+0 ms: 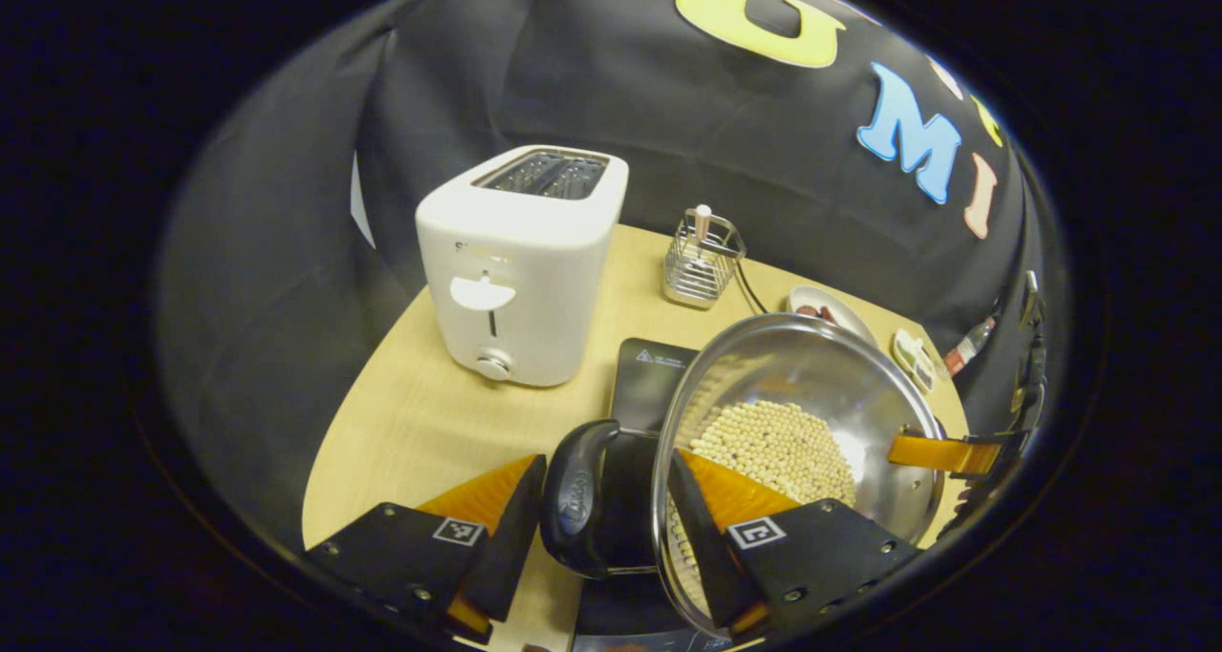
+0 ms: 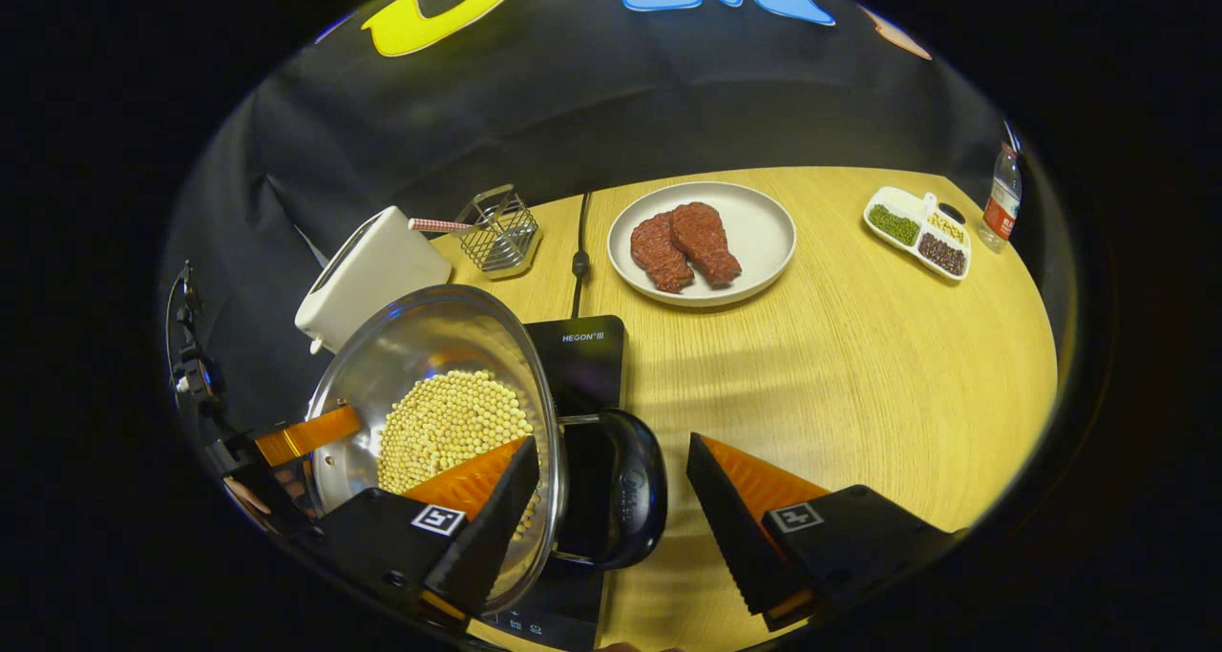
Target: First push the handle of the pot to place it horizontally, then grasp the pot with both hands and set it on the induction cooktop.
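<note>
Pot (image 1: pixel 797 423) handles sit between both grippers' spread fingers (image 2: pixel 487 528).

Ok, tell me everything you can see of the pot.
The pot is a shiny steel pan with a wide rim, part-filled with small pale round beans. Black loop handles sit on opposite sides. It is over the dark induction cooktop on the wooden table; whether it rests there is unclear. The left hand-held gripper and the right hand-held gripper each straddle a handle, one finger inside the rim, jaws apart.
</note>
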Action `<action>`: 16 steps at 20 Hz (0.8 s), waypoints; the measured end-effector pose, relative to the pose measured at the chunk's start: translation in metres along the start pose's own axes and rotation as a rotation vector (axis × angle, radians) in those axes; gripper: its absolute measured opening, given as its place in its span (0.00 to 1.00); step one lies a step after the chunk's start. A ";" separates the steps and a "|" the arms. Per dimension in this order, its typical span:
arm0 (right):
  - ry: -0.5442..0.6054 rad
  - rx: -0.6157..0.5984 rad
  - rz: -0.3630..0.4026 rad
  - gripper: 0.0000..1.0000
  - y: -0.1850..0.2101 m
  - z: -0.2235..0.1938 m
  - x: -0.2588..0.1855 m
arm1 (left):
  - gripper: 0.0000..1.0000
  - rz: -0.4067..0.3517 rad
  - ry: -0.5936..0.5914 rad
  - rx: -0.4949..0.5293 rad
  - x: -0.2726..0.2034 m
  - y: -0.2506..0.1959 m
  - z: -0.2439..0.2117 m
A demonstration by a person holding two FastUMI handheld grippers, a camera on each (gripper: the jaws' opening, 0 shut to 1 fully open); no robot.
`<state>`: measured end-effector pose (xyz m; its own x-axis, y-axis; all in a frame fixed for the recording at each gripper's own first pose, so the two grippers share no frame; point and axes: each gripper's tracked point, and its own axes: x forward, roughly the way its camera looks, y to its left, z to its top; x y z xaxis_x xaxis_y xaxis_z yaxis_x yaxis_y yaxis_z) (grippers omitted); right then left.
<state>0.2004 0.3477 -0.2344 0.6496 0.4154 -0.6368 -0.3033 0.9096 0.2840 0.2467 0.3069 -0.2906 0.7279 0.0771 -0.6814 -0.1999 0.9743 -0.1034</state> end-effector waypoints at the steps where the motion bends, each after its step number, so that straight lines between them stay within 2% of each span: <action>1: -0.012 -0.004 0.001 0.98 -0.001 0.003 -0.004 | 0.77 0.008 -0.002 -0.017 -0.005 0.002 0.001; 2: -0.021 -0.005 0.007 0.98 -0.001 0.006 -0.010 | 0.81 0.025 -0.004 -0.031 -0.009 0.005 0.001; 5: -0.043 -0.005 0.005 0.98 0.001 0.017 -0.024 | 0.82 0.050 -0.020 -0.069 -0.024 0.004 0.003; 9: -0.119 -0.037 -0.014 0.98 -0.007 0.024 -0.060 | 0.82 0.052 -0.100 -0.049 -0.059 -0.005 0.022; 10: -0.146 -0.053 -0.022 0.98 -0.011 0.028 -0.070 | 0.78 0.046 -0.142 -0.040 -0.073 -0.010 0.033; 13: -0.248 -0.086 -0.042 0.98 -0.022 0.043 -0.107 | 0.82 0.034 -0.313 -0.016 -0.121 -0.032 0.069; 15: -0.323 -0.102 -0.068 0.98 -0.039 0.041 -0.138 | 0.81 0.047 -0.436 0.025 -0.155 -0.046 0.093; 16: -0.360 -0.112 -0.085 0.98 -0.045 0.046 -0.152 | 0.78 0.061 -0.483 0.050 -0.172 -0.052 0.103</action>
<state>0.1475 0.2440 -0.1179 0.8727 0.3332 -0.3568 -0.2991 0.9426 0.1486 0.1998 0.2644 -0.0933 0.9394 0.2118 -0.2697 -0.2282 0.9731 -0.0306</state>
